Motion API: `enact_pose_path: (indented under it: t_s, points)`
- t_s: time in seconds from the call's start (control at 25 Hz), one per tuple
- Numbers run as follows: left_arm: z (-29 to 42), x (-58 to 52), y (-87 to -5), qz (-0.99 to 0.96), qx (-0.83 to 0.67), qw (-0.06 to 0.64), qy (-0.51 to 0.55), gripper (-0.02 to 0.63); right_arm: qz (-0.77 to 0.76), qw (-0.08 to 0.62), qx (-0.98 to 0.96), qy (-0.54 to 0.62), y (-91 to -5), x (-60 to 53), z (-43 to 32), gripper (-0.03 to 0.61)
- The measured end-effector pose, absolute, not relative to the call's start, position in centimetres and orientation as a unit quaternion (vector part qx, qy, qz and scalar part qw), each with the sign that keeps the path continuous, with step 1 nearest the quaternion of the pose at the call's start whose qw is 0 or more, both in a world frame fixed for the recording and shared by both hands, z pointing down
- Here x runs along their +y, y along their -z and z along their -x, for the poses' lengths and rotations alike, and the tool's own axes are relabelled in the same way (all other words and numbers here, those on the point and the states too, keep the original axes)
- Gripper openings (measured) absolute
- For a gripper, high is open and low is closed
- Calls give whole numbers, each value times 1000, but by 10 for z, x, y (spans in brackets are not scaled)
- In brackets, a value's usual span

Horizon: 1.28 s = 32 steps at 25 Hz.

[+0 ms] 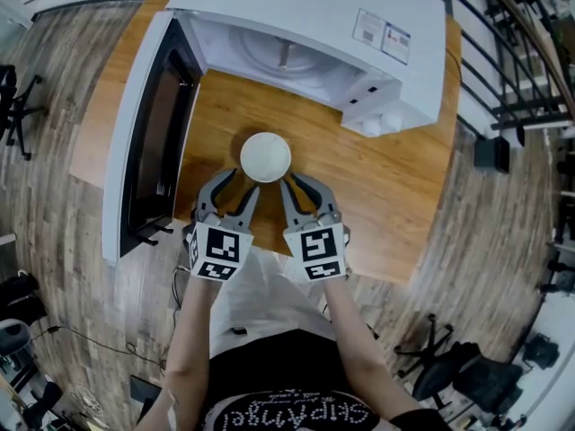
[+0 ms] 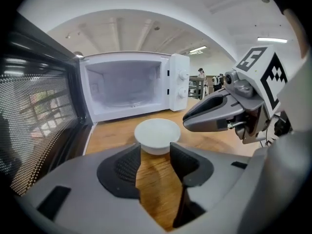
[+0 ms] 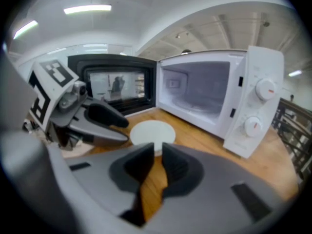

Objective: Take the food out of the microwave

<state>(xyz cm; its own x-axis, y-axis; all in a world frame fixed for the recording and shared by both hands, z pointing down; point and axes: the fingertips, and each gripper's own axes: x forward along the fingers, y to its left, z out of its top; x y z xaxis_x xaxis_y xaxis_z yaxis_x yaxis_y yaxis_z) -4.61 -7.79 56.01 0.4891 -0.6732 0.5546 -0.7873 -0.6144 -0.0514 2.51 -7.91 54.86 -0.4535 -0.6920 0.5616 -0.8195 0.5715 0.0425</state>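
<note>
A bright room with a vaulted white ceiling and strip lights (image 3: 87,9) is housing the scene, its wood-plank floor (image 1: 54,79) spreading around a wooden table (image 1: 395,178). Black railings (image 1: 521,52) are running along the 2 o'clock side of the head view, and office chairs (image 1: 449,366) are standing at 4 o'clock.

A white microwave (image 1: 314,16) is sitting at the table's 12 o'clock edge, its cavity showing pale and bare-walled. Its dark-windowed door (image 1: 148,142) is hanging wide open toward 9 o'clock.

A white bowl (image 1: 265,156) is resting on the tabletop outside the oven, at 6 o'clock from the opening; its contents cannot be made out.

The person's bare forearms are reaching in from 6 o'clock. The left gripper (image 2: 155,152) is sitting at the bowl's 7 o'clock with its jaws standing apart, bare wood showing between them and the bowl's near edge just at their tips. The right gripper (image 3: 158,150) is sitting at 5 o'clock, its jaws nearly together and pinching the bowl's near rim between their tips.
</note>
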Motion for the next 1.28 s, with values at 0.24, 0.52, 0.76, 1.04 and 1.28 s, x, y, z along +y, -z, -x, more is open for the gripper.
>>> enact_pose_path:
  t_s: [0.24, 0.52, 0.76, 1.04, 1.28]
  points:
    - [52, -80, -534, -845, -467, 81, -249, 65, -455, 254, -845, -119, -538, -78, -33, 44]
    - [56, -77, -500, -839, -496, 76, -210, 31, -458, 225, -853, -108, -510, -75, -38, 37]
    - [51, -76, -452, -841, -516, 84, -139, 31, -472, 181, -859, -85, -464, -74, -48, 35]
    - [40, -71, -379, -854, -512, 46, -82, 31, -484, 158, -859, -52, -418, -62, -63, 35]
    - [18, -55, -327, -882, -468, 23, -50, 31, -507, 135, -850, -43, -376, -52, -85, 35]
